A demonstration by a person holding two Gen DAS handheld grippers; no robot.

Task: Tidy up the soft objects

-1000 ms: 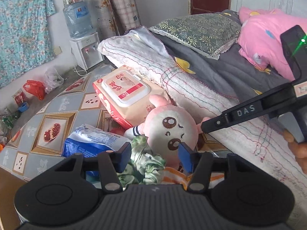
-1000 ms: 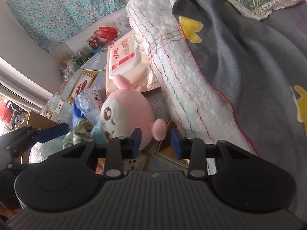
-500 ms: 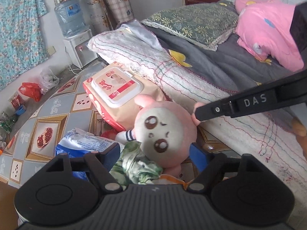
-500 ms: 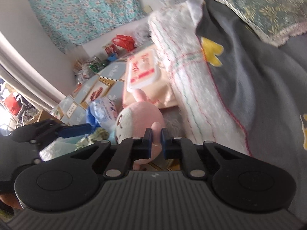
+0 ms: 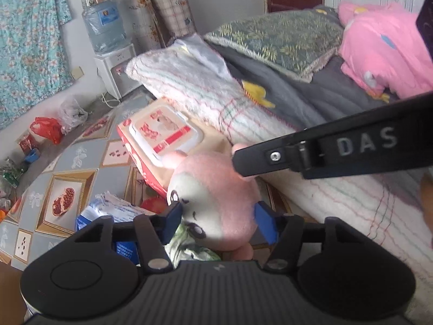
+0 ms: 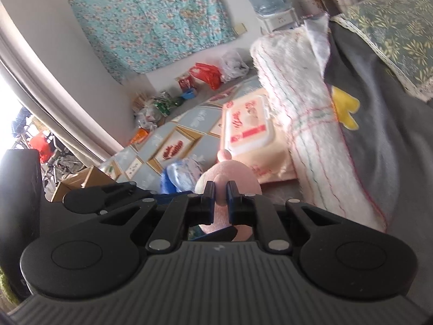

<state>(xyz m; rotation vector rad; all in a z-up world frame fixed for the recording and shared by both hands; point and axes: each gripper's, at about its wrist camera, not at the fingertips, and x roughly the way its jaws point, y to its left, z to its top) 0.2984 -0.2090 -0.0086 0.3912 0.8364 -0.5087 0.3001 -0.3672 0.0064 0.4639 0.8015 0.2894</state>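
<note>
A pink plush toy with a white face sits beside the bed, in front of a pack of wet wipes. My right gripper is shut on the toy's pink ear; its arm crosses the left wrist view. My left gripper is open, its blue pads on either side of the toy's head. I cannot tell whether they touch it. A green patterned cloth lies under the toy.
A blue and white tissue pack lies left of the toy on the patterned table top. The bed with white blanket, grey sheet, green pillow and pink quilt is at right. A water dispenser stands behind.
My right gripper closed on the toy's ear and raised the toy. My left gripper opened wider and moved in around the toy's head.
</note>
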